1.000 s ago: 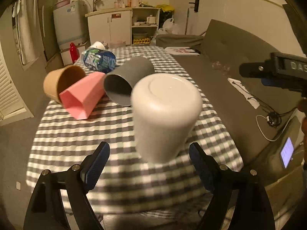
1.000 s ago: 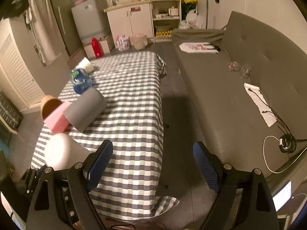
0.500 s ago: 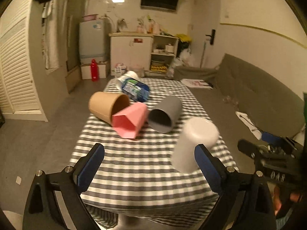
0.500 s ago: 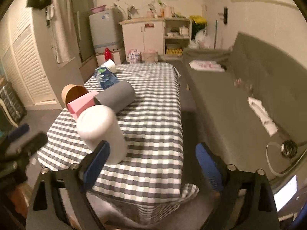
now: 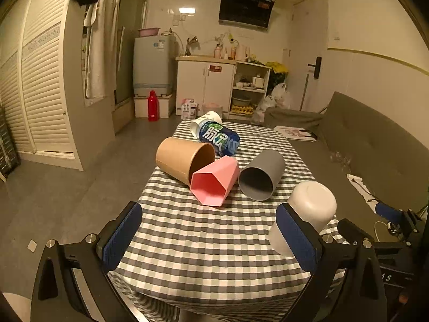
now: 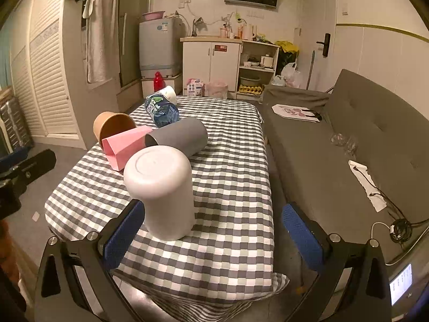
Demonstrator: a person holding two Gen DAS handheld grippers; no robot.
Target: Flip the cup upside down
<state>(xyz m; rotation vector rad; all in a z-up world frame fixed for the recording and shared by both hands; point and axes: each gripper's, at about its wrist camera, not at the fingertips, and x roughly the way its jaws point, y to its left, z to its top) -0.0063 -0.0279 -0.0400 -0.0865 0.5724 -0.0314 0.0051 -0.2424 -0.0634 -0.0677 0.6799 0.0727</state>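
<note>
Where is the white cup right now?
The white cup stands upside down near the table's front edge, just before the gray cup and pink cup.

The white cup (image 6: 161,187) stands upside down, base up, near the checked tablecloth's (image 6: 230,177) front edge.

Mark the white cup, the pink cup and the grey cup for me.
white cup (image 6: 163,187), right wrist view, on its side wall, standing upside down.
pink cup (image 5: 214,181), left wrist view, inside its open mouth, lying on its side.
grey cup (image 5: 256,185), left wrist view, inside its open mouth.
</note>
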